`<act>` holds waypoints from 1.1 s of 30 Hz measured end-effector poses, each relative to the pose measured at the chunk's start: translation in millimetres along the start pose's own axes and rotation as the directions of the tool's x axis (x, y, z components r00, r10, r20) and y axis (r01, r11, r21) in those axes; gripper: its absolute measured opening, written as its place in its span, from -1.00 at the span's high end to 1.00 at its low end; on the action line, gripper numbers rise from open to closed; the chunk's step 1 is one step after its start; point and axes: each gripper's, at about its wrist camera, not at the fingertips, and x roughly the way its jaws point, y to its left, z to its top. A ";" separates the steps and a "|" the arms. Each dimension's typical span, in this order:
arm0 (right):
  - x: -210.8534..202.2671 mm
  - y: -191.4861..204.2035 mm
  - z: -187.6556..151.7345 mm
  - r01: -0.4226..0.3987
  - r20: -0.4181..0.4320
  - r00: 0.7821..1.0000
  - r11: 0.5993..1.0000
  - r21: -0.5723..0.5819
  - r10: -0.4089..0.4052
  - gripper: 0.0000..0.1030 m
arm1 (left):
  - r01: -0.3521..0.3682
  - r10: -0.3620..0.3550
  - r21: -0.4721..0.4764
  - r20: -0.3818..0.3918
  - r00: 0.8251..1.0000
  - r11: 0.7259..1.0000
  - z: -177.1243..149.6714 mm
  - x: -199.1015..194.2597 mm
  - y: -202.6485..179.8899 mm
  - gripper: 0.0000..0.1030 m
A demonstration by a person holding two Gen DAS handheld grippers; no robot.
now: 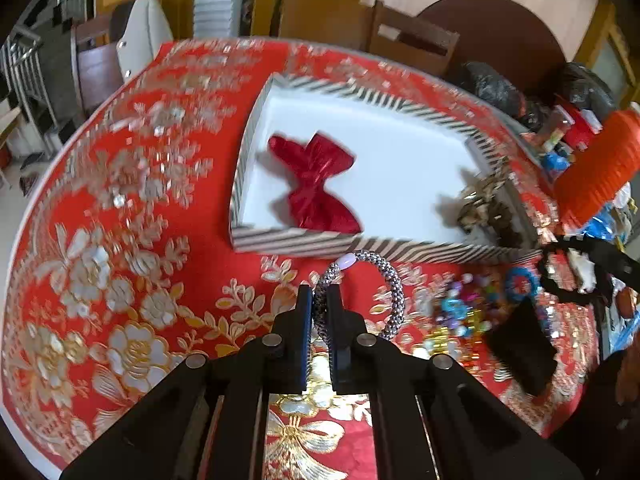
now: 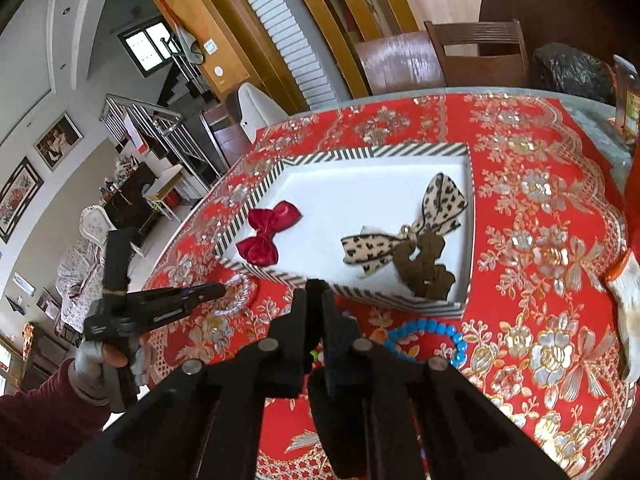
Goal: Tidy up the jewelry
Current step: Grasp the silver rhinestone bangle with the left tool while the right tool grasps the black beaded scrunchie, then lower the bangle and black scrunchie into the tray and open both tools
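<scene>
A striped box (image 1: 280, 240) (image 2: 352, 153) with a white floor sits on the red tablecloth. It holds a red bow (image 1: 316, 184) (image 2: 266, 236) and a leopard-print bow (image 2: 404, 236) (image 1: 484, 204). My left gripper (image 1: 320, 292) (image 2: 222, 290) is shut on a grey beaded bracelet (image 1: 380, 276) (image 2: 240, 296), just in front of the box's near wall. My right gripper (image 2: 318, 286) is shut with nothing visible between its fingers, hovering over the box's near edge. A blue bead bracelet (image 2: 432, 330) (image 1: 520, 284) and a heap of coloured jewelry (image 1: 460, 316) lie on the cloth.
A black pouch (image 1: 524, 344) lies right of the heap. An orange lantern (image 1: 600, 160) and black bags (image 1: 488, 84) crowd the table's far right. Wooden chairs (image 2: 476, 56) stand behind the table. A gloved hand (image 2: 628, 300) rests at the right edge.
</scene>
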 end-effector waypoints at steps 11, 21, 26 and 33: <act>5.5 5.8 27.5 0.040 0.025 0.999 0.999 -0.037 -0.039 0.86 | -0.039 0.032 0.064 0.105 0.994 0.997 39.2 -19.9 -21.3 0.90; 43.7 -0.9 63.4 0.081 -0.001 0.997 0.996 -0.046 -0.082 0.86 | -0.085 0.076 0.074 0.121 0.990 0.994 68.7 3.2 -26.5 0.90; 66.3 -9.8 81.5 0.100 -0.019 0.995 0.994 -0.037 -0.101 0.86 | -0.099 0.091 0.065 0.107 0.990 0.993 86.2 23.4 -24.4 0.90; 109.5 -31.4 100.0 0.142 -0.056 0.988 0.990 -0.005 -0.142 0.86 | -0.087 0.086 0.021 0.066 0.994 0.996 112.3 61.6 -21.6 0.90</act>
